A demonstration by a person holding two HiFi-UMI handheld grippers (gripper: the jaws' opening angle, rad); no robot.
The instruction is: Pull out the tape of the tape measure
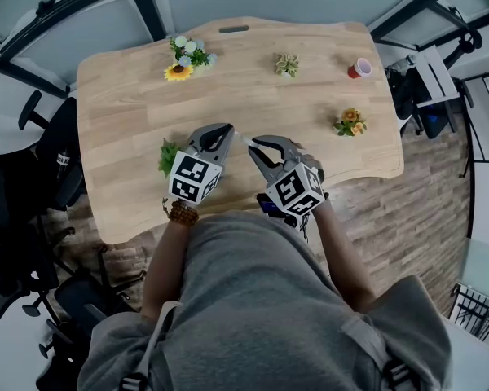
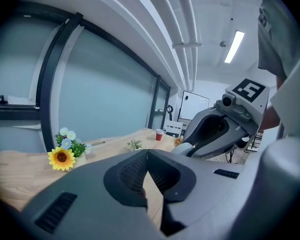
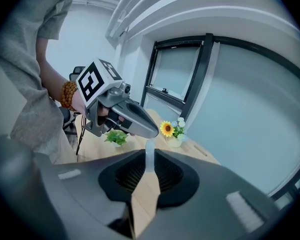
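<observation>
- Wooden table point(image 1: 130, 96) filled the middle of the scene. The person stood at its near edge, with both tools over that edge.
- Left gripper point(image 2: 147, 154): jaws pressed together, with nothing visible between them in its own view. From the right gripper view, its tip sat right at the far end of the pale piece. Whether it nipped the tape's end tab could not be made out.
- Right gripper point(image 1: 251, 145): jaws pinched a thin pale white piece, taken to be the tape measure point(image 3: 149, 159). It was seen edge-on between the pads.
- The tape measure sat between the two tips, just above the near middle of the table and off the surface.
- The tips were nearly touching, so no real length of tape showed between them.
- Progress, as a judgement: the grasp was set up and the pull had barely started, if at all. What was left was to move the grippers apart so the tape ran out.
- Risk: a thin tab could slip from the left jaws if the hold was shallow.
- Clutter was well clear: sunflower bunch point(image 1: 183, 62) far left, red cup point(image 1: 360, 68) far right, small green plant point(image 1: 168, 157) just left of the left tool.
</observation>
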